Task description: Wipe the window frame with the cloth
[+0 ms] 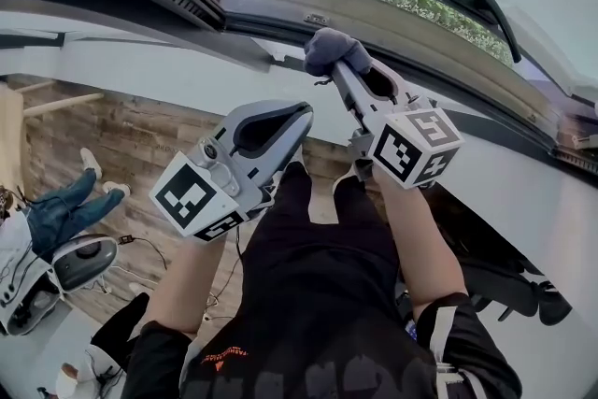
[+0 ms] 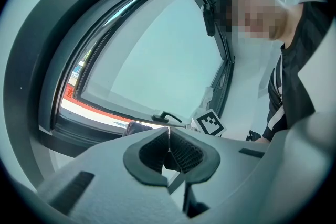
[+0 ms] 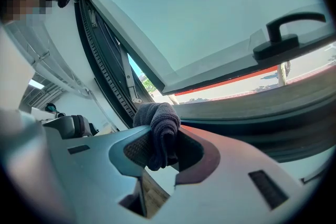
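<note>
Our right gripper (image 1: pixel 342 67) clamps the bunched dark-grey cloth (image 1: pixel 327 49) at twelve o'clock; we should press it firmly along the grey window frame (image 1: pixel 402 17). Our left gripper (image 1: pixel 288 121) sits closed, empty.

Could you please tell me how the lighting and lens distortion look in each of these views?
Head view: even daylight, the cloth sharp, the window frame bowed by the lens. Left gripper view: fisheye, dark corners, outdoor strip washed out. Right gripper view: same fisheye, a reddish cast on the right gripper, the window handle silhouetted.
</note>
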The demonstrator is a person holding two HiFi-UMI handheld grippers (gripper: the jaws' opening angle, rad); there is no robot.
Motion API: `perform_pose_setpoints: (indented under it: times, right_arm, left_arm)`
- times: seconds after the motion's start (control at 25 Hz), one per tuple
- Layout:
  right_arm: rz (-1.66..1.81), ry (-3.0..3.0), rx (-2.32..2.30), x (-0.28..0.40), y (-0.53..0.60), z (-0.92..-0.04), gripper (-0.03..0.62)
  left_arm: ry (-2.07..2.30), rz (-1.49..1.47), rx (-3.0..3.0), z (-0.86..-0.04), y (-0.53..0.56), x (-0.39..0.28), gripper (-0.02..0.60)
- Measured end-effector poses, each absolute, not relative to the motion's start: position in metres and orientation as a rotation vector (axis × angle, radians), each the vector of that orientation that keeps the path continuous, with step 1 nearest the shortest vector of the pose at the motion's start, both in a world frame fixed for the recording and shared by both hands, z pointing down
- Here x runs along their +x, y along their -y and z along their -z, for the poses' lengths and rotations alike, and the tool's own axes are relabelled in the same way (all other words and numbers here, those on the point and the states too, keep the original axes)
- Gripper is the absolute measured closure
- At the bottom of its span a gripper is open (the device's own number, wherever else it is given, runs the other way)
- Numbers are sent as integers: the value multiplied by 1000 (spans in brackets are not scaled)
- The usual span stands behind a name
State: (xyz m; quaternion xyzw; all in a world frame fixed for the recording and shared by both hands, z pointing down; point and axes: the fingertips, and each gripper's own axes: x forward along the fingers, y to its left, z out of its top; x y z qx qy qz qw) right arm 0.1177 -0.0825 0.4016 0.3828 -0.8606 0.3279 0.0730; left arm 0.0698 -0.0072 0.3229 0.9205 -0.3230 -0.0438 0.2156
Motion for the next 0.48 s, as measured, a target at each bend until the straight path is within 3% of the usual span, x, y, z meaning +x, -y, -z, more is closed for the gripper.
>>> perform_pose_setpoints:
  times: [0.48]
  right_arm:
    - [-975,2588,1163,118,80,-388,497]
  left_arm:
    - [898,155,2565,-313,7,64,557]
